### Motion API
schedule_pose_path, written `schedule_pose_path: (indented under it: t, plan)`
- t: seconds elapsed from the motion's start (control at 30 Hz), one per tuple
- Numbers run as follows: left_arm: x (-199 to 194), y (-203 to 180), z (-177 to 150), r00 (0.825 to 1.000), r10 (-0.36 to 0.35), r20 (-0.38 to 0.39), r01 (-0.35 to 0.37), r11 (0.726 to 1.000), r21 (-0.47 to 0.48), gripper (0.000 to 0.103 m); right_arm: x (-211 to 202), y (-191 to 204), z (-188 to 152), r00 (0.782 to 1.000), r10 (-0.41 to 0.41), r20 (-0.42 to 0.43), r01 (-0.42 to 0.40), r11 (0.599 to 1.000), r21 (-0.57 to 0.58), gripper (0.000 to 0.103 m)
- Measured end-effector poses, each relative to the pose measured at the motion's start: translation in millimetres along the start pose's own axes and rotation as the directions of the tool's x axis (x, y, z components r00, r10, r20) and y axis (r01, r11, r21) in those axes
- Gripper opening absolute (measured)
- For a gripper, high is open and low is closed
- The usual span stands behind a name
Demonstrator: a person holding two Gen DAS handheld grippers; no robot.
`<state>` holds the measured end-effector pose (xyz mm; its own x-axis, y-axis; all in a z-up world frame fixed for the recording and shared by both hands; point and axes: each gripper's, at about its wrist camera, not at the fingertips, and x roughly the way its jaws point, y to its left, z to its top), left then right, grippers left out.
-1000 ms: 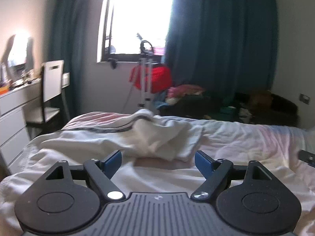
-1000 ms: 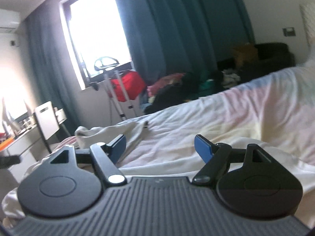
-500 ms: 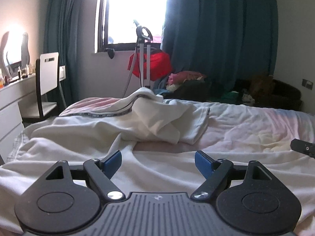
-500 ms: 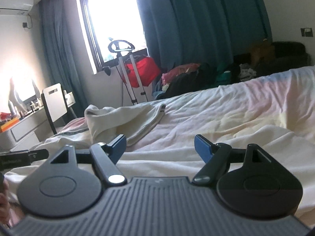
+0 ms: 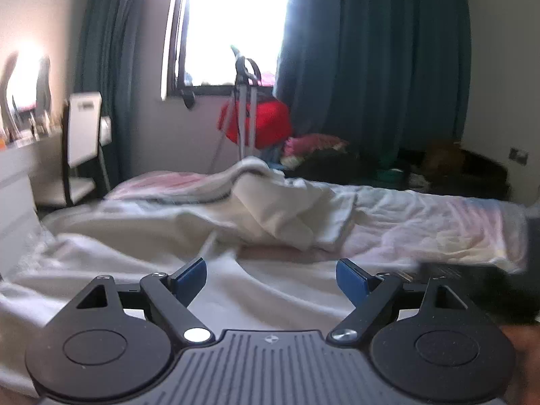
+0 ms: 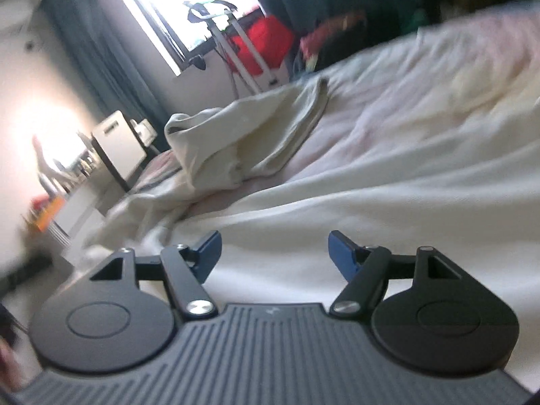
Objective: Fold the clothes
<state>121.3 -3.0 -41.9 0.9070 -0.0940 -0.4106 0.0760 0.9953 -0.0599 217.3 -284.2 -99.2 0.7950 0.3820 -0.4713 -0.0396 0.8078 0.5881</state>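
A crumpled cream-white garment (image 5: 283, 209) lies in a heap on the bed (image 5: 438, 222), ahead of both grippers; it also shows in the right wrist view (image 6: 249, 141). More white cloth (image 5: 270, 290) spreads flat right under the grippers. My left gripper (image 5: 271, 275) is open and empty, low over the white cloth. My right gripper (image 6: 272, 251) is open and empty, also low over the cloth, and its view is tilted. The right gripper appears as a dark blur at the right edge of the left wrist view (image 5: 472, 287).
A white chair (image 5: 82, 141) and a white dresser (image 5: 17, 182) stand at the left. A stand with a red bag (image 5: 260, 125) is under the window. Dark clothes are piled by the blue curtain (image 5: 371, 67).
Both grippers have dropped lower and moved closer to the cloth on the bed. The right gripper has rolled, tilting its view, and has come near the left gripper's right side.
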Motion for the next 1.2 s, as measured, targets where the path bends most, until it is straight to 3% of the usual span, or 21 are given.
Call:
schedule_pose_path:
  t: [0.17,0.33,0.43,0.5,0.6,0.77,0.9,1.0,1.13,1.2]
  plan:
    - [16.8,23.3,-15.2,0.995,-0.051,-0.085,0.041,0.992,-0.116,0.086,81.4,18.8,20.2,0.999,0.045,0.011,-0.046,0.984,0.174,0.071]
    - [38.6,47.9,-28.7,0.985,-0.056,-0.162,0.016,0.972,-0.234,0.085,143.3,11.7,29.6,0.999,-0.029,0.039,0.013,0.932,0.361,0.058]
    - [45.4,58.0,-31.8,0.984,-0.073,-0.161,0.022,0.956,-0.293,0.085,157.3,8.9,34.8,0.991,-0.104,0.079,0.064,0.918,0.392,0.049]
    - [50.4,60.0,-33.6,0.981,-0.083,-0.174,0.026,0.952,-0.304,0.085,165.4,6.0,40.2,0.983,-0.157,0.09,0.107,0.905,0.411,0.018]
    - [53.0,61.3,-36.7,0.979,-0.088,-0.182,0.027,0.948,-0.316,0.085,170.2,-0.8,51.1,0.978,-0.19,0.088,0.134,0.892,0.431,0.012]
    - [53.4,60.3,-35.1,0.979,-0.097,-0.177,0.031,0.939,-0.342,0.085,133.9,3.1,95.2,0.953,-0.259,0.154,0.206,0.934,0.293,0.011]
    - [54.8,59.6,-35.1,0.981,-0.093,-0.173,0.03,0.941,-0.338,0.085,94.3,-3.6,138.1,0.913,-0.338,0.229,0.294,0.933,0.207,0.011]
    - [56.8,60.0,-36.2,0.978,-0.105,-0.179,0.036,0.935,-0.352,0.085,63.6,-20.0,173.9,0.854,-0.433,0.289,0.404,0.901,0.156,0.011]
    - [56.3,56.9,-34.6,0.98,-0.107,-0.166,0.045,0.939,-0.341,0.085,19.0,-53.4,218.2,0.759,-0.563,0.328,0.531,0.826,0.188,0.011]
    - [57.3,54.8,-34.0,0.98,-0.112,-0.166,0.052,0.942,-0.332,0.085,6.4,-61.4,235.3,0.728,-0.598,0.335,0.568,0.8,0.195,0.01]
